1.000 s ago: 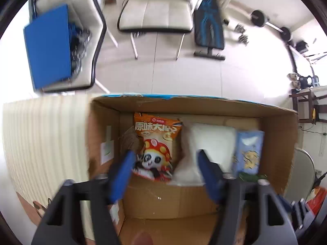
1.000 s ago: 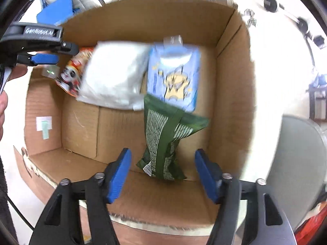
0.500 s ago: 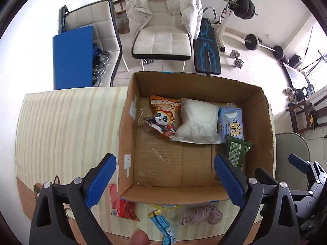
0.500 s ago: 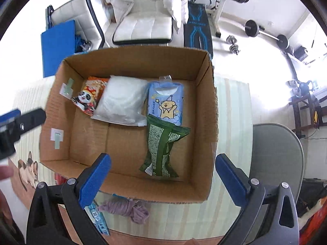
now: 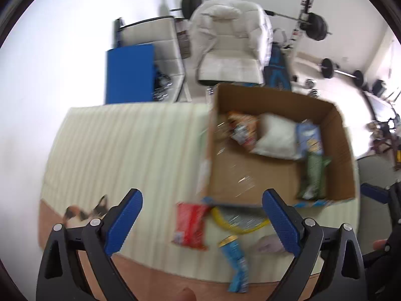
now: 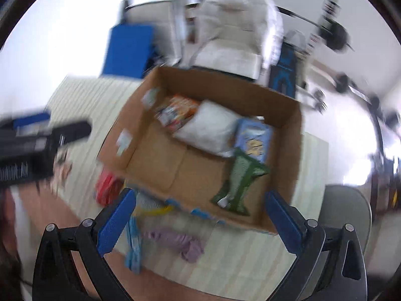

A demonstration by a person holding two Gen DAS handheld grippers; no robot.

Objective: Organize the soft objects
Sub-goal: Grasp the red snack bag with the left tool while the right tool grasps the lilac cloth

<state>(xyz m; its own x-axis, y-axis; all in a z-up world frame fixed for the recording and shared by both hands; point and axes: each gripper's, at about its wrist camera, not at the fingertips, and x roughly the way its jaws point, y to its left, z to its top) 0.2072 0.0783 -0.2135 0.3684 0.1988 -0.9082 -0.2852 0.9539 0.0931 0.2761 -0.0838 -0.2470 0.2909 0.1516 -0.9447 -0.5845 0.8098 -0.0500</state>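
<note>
Brown box, green packet, red packet, cream striped cloth, blue fingers

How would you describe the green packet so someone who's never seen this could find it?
Find the open brown cardboard box on the striped cream mat. Inside it, look to the right-hand wall, nearest the front. The dark green crinkled snack packet lies there below a light blue pack, the only green thing in the box.

It was a home room doubling as a gym. Behind the cardboard box stood a white padded chair draped with a puffy coat, and beside that a loaded barbell and dumbbells on the floor.
</note>
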